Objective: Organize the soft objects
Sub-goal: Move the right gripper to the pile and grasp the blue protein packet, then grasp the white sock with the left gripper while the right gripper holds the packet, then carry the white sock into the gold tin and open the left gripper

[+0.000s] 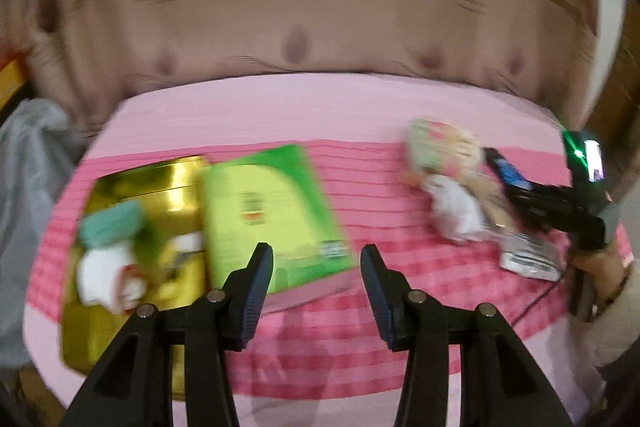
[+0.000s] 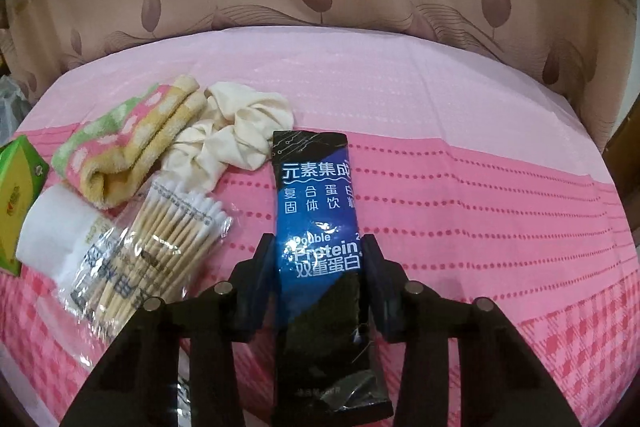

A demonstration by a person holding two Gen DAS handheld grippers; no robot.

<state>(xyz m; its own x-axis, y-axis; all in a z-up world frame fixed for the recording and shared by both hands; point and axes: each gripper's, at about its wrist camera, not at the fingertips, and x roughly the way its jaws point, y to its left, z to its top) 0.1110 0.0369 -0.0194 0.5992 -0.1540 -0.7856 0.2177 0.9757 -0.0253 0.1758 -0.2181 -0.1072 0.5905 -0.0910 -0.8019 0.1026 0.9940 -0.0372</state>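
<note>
Right wrist view: right gripper (image 2: pixel 316 259) fingers pinch the protein sachet (image 2: pixel 316 203) over the bed (image 2: pixel 440 107). Towel (image 2: pixel 120 147), scrunchie (image 2: pixel 228 135) and cotton swabs (image 2: pixel 168 227) lie unsorted; gold tin (image 1: pixel 160 195) holds some. Left gripper (image 1: pixel 317 267) spread, empty.

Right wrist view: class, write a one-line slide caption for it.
Right claw shut on a blue-black protein sachet over pink bedding, beside cotton swabs, a rolled towel and a cream scrunchie.

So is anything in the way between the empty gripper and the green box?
Nothing visible. The left gripper is open above the pink cloth, and the green box lies just ahead of its fingertips. The gold tin sits to the box's left, not in between.
</note>
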